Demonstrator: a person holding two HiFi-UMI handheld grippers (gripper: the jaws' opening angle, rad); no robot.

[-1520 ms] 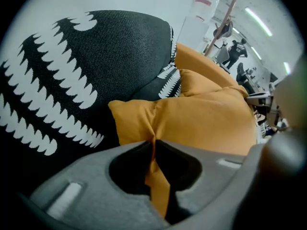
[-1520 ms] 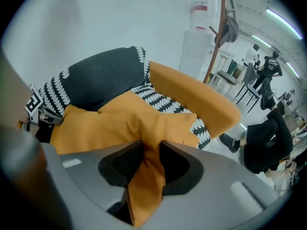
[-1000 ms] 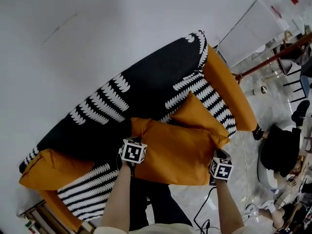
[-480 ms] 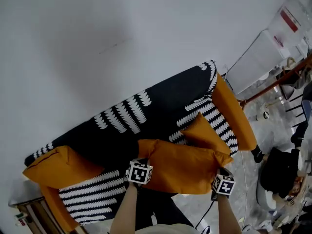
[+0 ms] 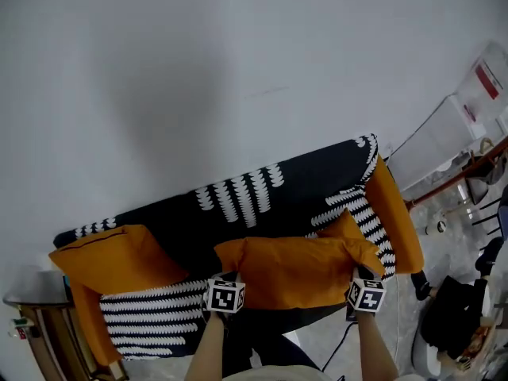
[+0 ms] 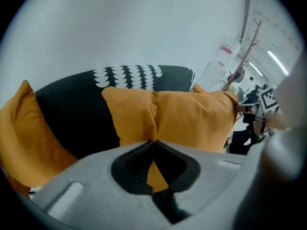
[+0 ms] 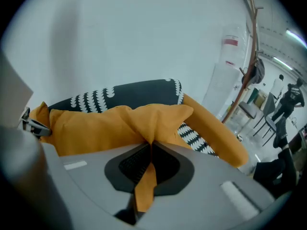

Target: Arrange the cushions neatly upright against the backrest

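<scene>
Tongs grip the orange cushion (image 5: 298,270) at both ends in the head view. The left tongs (image 5: 226,280) pinch its lower left corner and the right tongs (image 5: 363,275) pinch its lower right corner. The cushion is held stretched between them in front of the black patterned backrest (image 5: 262,205). A second cushion (image 5: 111,256) leans at the sofa's left end. A third cushion (image 5: 347,227) peeks out behind the held one, near the orange armrest (image 5: 397,221).

In the left gripper view, the left tongs (image 6: 153,143) are closed on a fold of the orange cushion (image 6: 182,119). The backrest (image 6: 129,75) is beyond it and the second cushion (image 6: 19,133) stands at the left.

In the right gripper view, the right tongs (image 7: 150,150) are clamped on a gathered corner of the orange cushion (image 7: 96,126), with a strip of cloth trailing between the jaws. The armrest (image 7: 211,131) runs off to the right
</scene>
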